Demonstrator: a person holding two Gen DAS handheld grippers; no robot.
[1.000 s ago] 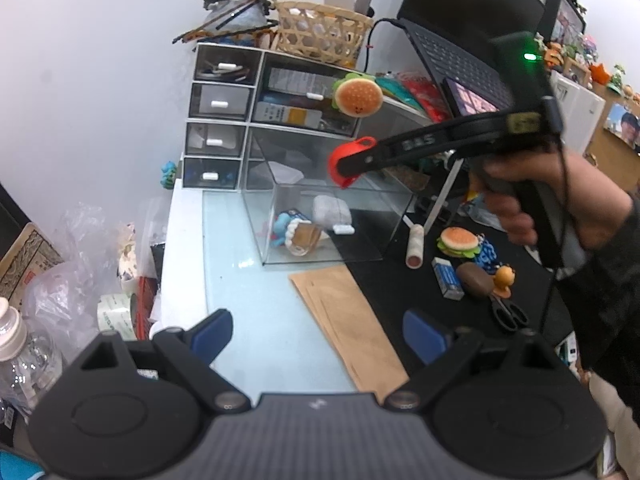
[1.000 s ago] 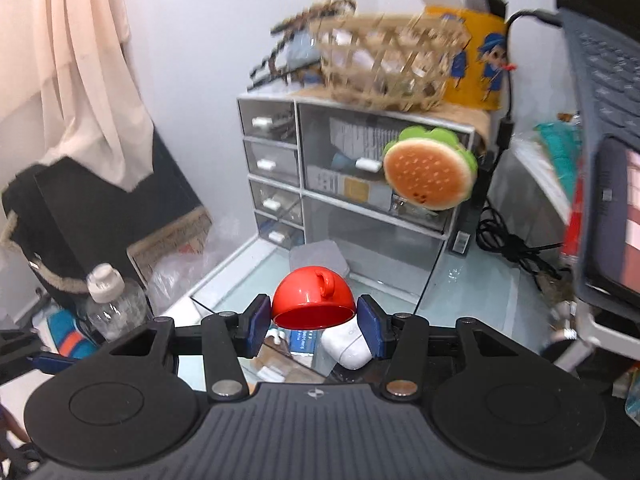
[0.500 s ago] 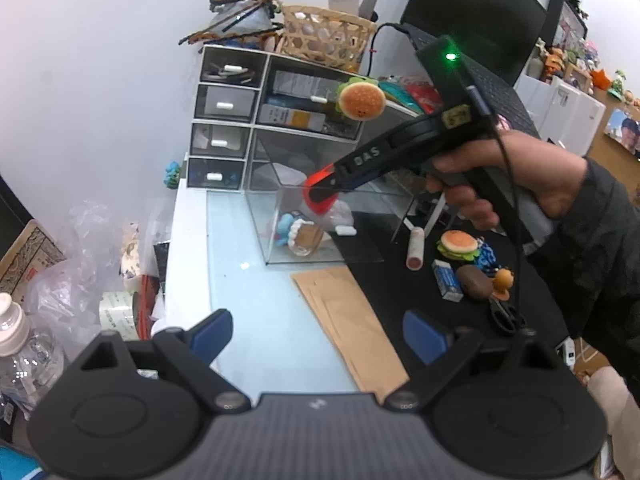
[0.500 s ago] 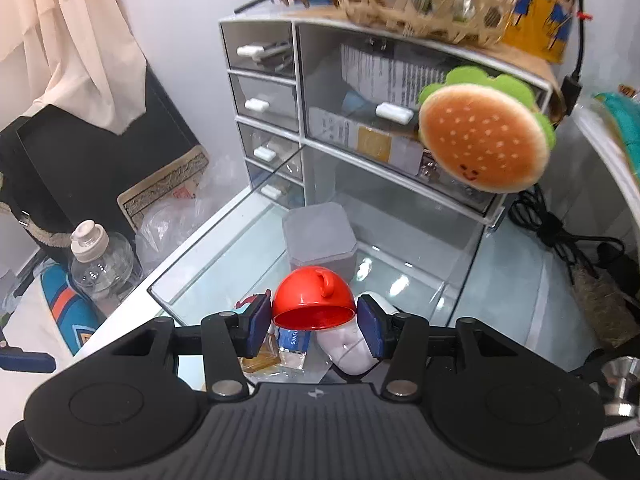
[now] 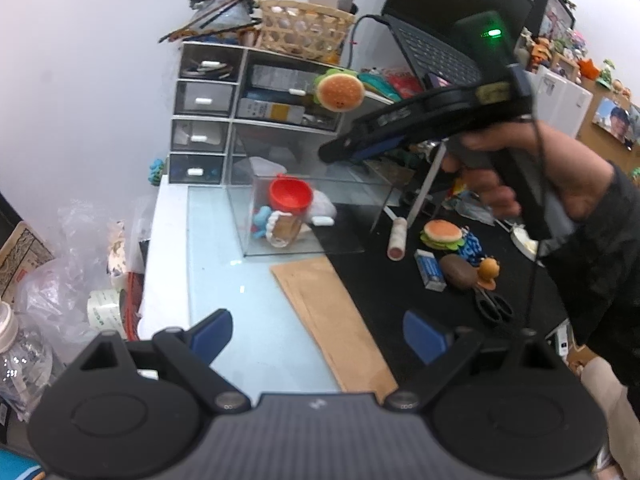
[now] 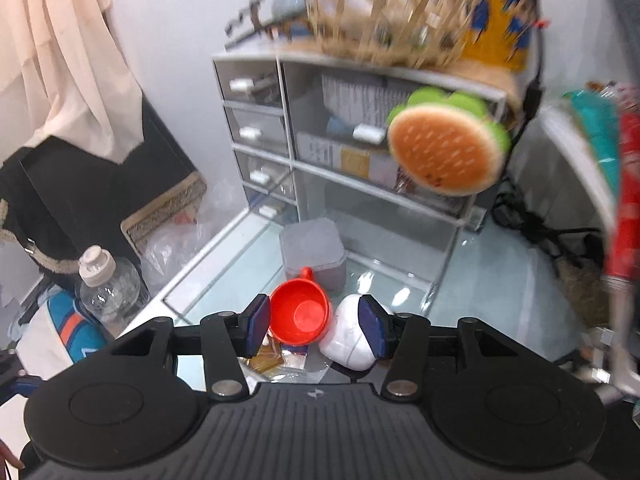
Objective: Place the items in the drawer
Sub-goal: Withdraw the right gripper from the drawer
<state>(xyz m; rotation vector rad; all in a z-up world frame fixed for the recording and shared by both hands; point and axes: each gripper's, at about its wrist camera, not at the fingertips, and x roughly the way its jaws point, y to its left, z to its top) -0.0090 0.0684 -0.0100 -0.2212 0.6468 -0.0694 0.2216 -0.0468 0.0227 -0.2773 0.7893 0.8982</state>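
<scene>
My left tongs (image 5: 316, 330) sit at the bottom of the left view, spread wide with nothing between the blue pads (image 5: 210, 330), low over the pale glass bench (image 5: 248, 312). Just past them a brown paper envelope (image 5: 332, 316) lies slanted at the centre of the frame, across the line where the glass meets a black mat (image 5: 400, 280).

In the right view, my right tongs (image 6: 316, 320) hang at bottom centre, parted and gripping nothing. Between their pads, and lower down, I see the red cup (image 6: 300, 314) lying mouth-up inside the clear drawer (image 6: 440, 272), on top of small packets, with a white rounded case (image 6: 348, 344) just beside it on the right and a grey box (image 6: 314, 250) behind it. In the left view the same cup (image 5: 290, 194) shows at frame centre inside the drawer (image 5: 360, 240), and my right hand (image 5: 532, 172) holds the tongs above it at the right.

On the mat, right of centre, lie a lint roller (image 5: 397, 237), a toy burger (image 5: 442, 234), an eraser (image 5: 430, 270) and scissors (image 5: 494, 306). Farther back, the drawer cabinet (image 5: 208, 112) stands against the wall with a wicker basket (image 5: 306, 34) on top and a plush burger (image 5: 340, 90) hanging in front of it.
</scene>
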